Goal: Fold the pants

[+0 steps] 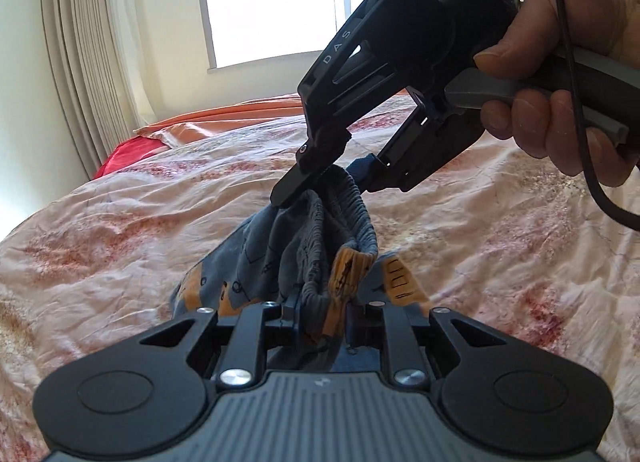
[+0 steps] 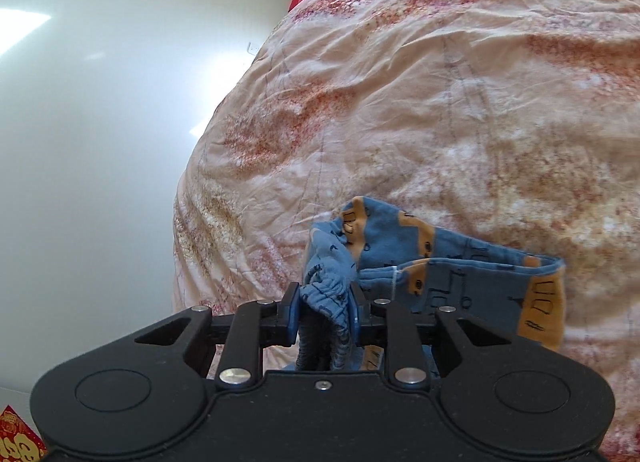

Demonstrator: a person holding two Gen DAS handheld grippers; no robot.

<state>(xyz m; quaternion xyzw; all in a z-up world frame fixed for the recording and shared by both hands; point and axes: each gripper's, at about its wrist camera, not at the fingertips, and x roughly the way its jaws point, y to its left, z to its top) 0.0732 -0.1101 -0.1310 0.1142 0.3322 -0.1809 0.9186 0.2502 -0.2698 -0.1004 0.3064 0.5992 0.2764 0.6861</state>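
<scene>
Small blue pants (image 1: 280, 254) with orange patches hang bunched over the bed, lifted by their elastic waistband. My left gripper (image 1: 322, 314) is shut on one part of the waistband, near the bottom of the left wrist view. Just beyond it, my right gripper (image 1: 332, 178) pinches another part of the same band, held by a person's hand (image 1: 560, 122). In the right wrist view the right gripper (image 2: 326, 310) has gathered waistband cloth pressed between its pads. From there the rest of the pants (image 2: 460, 274) trails right onto the bedcover.
A crumpled pink-and-cream bedcover (image 1: 120, 222) (image 2: 400, 102) spreads all around. A red sheet (image 1: 120, 154) and orange bedding lie at the far end near the curtain (image 1: 88, 42) and window. The bed's edge and pale floor (image 2: 100, 142) are on the left. A black cable (image 1: 580, 102) hangs by the hand.
</scene>
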